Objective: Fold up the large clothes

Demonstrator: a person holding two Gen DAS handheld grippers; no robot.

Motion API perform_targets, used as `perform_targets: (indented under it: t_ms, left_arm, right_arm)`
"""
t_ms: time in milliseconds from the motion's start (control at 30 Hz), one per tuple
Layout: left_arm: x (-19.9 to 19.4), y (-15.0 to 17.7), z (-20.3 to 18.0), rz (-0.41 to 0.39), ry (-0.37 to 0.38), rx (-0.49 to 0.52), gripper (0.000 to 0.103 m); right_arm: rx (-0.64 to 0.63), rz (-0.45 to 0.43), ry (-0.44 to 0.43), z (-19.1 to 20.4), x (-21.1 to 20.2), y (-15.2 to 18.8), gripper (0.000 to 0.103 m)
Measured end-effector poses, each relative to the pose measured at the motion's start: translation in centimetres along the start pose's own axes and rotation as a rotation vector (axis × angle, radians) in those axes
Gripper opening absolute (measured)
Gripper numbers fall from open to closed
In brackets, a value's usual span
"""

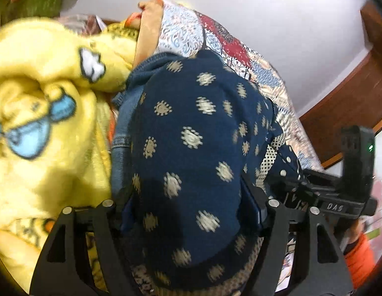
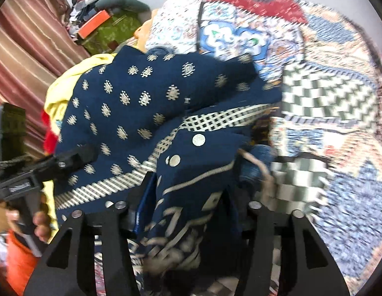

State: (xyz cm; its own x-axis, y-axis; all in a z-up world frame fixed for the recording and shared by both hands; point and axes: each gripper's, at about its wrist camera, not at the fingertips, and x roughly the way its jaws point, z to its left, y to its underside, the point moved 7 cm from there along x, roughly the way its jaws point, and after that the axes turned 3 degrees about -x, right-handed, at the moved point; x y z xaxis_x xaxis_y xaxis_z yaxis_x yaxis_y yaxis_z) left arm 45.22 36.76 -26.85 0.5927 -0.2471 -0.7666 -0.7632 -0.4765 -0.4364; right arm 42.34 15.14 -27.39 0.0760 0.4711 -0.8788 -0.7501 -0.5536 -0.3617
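Over the patchwork-print bedspread, the navy cotton garment with cream motifs bunches between both grippers; left gripper and right gripper each straddle fabric, pinch uncertain; yellow cartoon fleece blanket at nine o'clock.

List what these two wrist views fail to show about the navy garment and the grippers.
- Left gripper pads: left wrist view, navy garment bulges over them; grip unclear.
- Right gripper: right wrist view, one finger buried in cloth.
- Garment's lower hem: cut off by both bottom edges.
- Quilt pattern: motion-blurred.
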Motion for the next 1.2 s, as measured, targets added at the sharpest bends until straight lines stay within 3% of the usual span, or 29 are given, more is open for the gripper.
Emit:
perform_targets:
  t_ms: [100,167,300,467,567,667,933,1200]
  left_arm:
    - [-1.6,0.6,-1.1,-0.045,-0.091,0.076,0.071]
    - [-2.7,1.4,-1.6,-0.068,-0.114,0.119,0.074]
    - [-3.7,4.0,-1.7,-0.044,-0.167,0.169,0.075]
    - [-5.2,7.1,-0.8,-0.014,-0.232,0.170,0.076]
    - [-7.6,8.3,-1.3,-0.039,-0.263,0.150,0.076]
    - [-11.4,8.9,-3.3,-0.105,-0.249,0.151,0.076]
    - [-25.2,9.6,-13.2,-0.389,-0.167,0.255,0.076]
    - [-37.1,13.8,-22.0,-0.684,-0.086,0.354,0.076]
  right_arm:
    - [-0.002,-0.023,0.065,-1.2,-1.9,0.4,0.051]
    - [0.000,-0.035,0.080,-1.3,-2.4,0.4,0.051]
    - [-0.035,-0.027,0.105,-0.7,-3.1,1.9,0.051]
    - [-0.076,0.001,0.146,0.2,-4.2,4.3,0.051]
    - [-0.090,-0.031,0.144,1.2,-6.7,5.4,0.051]
    - [-0.110,-0.108,0.119,3.0,-11.0,6.0,0.051]
    - [-0.162,-0.389,0.052,9.5,-24.3,6.5,0.051]
    - [-0.252,-0.721,0.097,15.6,-36.5,10.4,0.051]
